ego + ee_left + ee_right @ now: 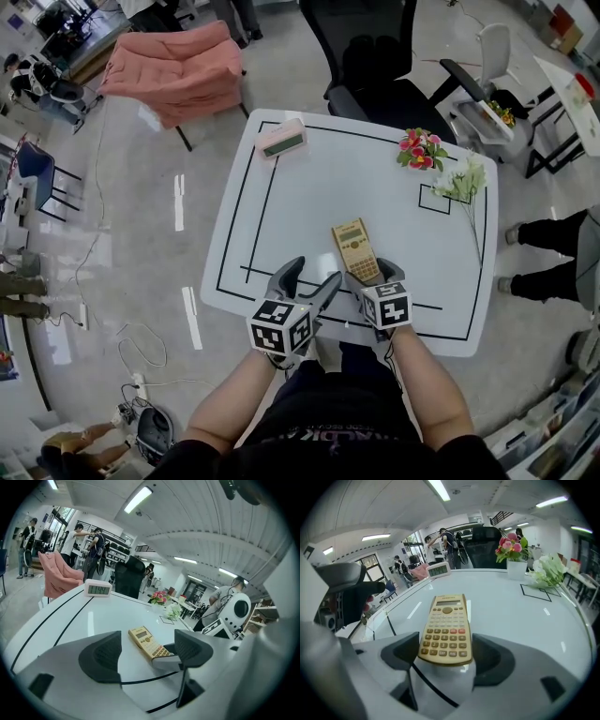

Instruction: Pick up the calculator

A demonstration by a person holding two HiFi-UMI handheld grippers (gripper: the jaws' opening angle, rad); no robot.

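A gold calculator [355,250] lies lengthwise near the front of the white table [309,187]. My right gripper [373,277] is shut on its near end. In the right gripper view the calculator [446,625] fills the gap between the pads of the right gripper [445,660], and its near edge sits slightly off the tabletop. My left gripper [312,277] stands open just left of it, with nothing between its fingers. From the left gripper view, the calculator [146,641] is ahead and to the right of the left gripper [140,660].
A pink-framed digital clock [281,141] stands at the table's far left corner. Pink flowers [421,150] and white flowers [464,180] are at the far right. A black office chair [375,66] is behind the table, and a person's legs [548,253] are at the right.
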